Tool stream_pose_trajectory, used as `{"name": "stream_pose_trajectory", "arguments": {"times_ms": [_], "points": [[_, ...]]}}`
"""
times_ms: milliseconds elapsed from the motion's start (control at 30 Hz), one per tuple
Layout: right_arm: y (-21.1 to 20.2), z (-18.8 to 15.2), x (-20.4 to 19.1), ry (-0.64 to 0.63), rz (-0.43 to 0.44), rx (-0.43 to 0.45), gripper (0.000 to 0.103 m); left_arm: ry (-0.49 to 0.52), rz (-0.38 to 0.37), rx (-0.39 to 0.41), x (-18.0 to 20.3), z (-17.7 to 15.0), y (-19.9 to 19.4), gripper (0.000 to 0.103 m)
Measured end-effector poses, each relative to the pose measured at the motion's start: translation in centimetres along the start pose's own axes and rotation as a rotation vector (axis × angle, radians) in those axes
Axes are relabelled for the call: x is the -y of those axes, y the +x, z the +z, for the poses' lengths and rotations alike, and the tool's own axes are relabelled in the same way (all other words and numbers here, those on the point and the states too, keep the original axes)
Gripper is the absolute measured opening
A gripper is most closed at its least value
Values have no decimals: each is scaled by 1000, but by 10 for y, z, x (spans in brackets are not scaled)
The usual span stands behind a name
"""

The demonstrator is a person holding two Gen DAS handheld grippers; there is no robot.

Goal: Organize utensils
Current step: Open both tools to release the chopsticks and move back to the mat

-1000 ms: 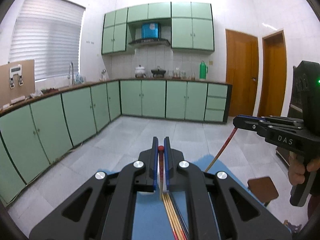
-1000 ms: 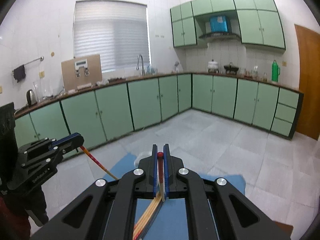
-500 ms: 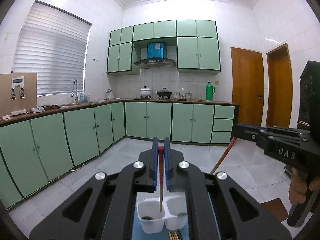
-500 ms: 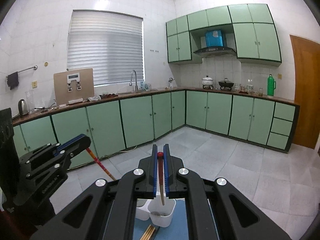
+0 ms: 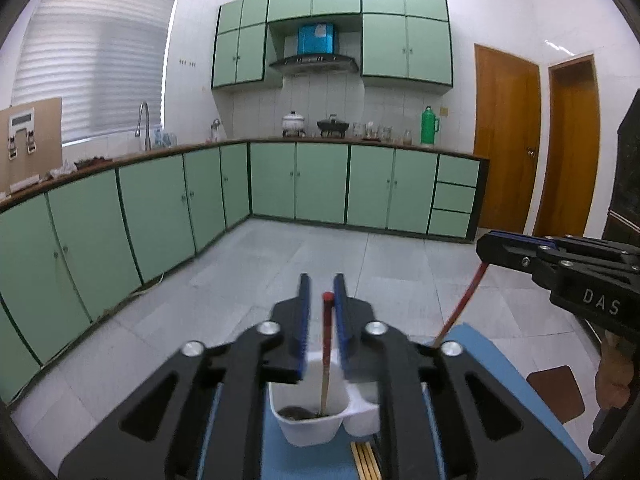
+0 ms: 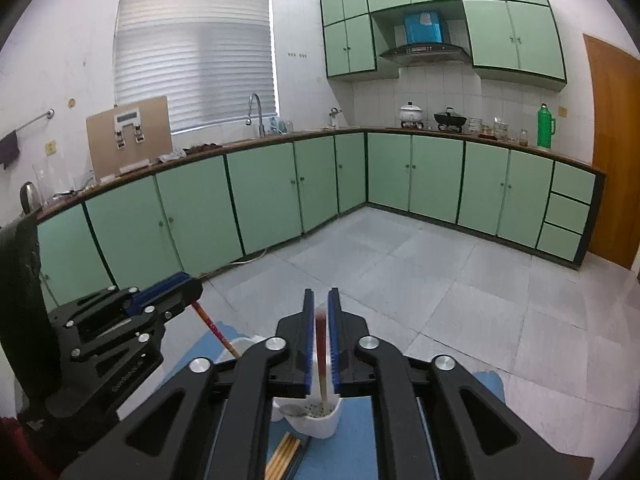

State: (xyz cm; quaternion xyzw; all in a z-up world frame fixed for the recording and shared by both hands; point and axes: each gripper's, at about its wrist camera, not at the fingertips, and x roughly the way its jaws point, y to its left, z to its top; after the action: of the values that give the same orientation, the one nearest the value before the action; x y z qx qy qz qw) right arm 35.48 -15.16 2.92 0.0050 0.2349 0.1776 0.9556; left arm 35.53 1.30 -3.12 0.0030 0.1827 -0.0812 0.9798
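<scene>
A white two-cup utensil holder (image 5: 308,424) stands on a blue mat (image 5: 484,356). My left gripper (image 5: 322,308) is open around a red-topped chopstick (image 5: 326,352) that stands with its tip in the left cup. My right gripper (image 6: 320,320) is open around a second red-topped chopstick (image 6: 321,356) whose tip rests in the other cup (image 6: 316,420). In the left wrist view the right gripper (image 5: 560,264) shows at the right with its chopstick (image 5: 460,312) slanting down. In the right wrist view the left gripper (image 6: 120,320) is at the left.
More chopsticks (image 5: 366,460) lie on the mat just in front of the holder, also seen in the right wrist view (image 6: 284,454). A brown stool (image 5: 556,388) stands to the right of the mat. Green kitchen cabinets (image 5: 320,184) line the far walls beyond a tiled floor.
Both grippers have tilted down over the holder with their chopsticks' tips in the cups, and both jaws have spread from shut to open.
</scene>
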Motion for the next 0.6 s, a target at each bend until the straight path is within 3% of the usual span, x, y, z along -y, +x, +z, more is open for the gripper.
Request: {"name": "stream_pose_trajectory", "arguments": {"times_ms": [67, 367, 600], "points": [[-4, -4, 3, 9, -8, 3, 23, -10, 2, 3, -4, -3, -7, 30], [-49, -25, 17, 61, -57, 52, 60, -40, 28, 17, -15, -18, -56, 61], [-91, -86, 18, 129, -125, 56, 96, -80, 40, -45, -15, -70, -99, 77]]}}
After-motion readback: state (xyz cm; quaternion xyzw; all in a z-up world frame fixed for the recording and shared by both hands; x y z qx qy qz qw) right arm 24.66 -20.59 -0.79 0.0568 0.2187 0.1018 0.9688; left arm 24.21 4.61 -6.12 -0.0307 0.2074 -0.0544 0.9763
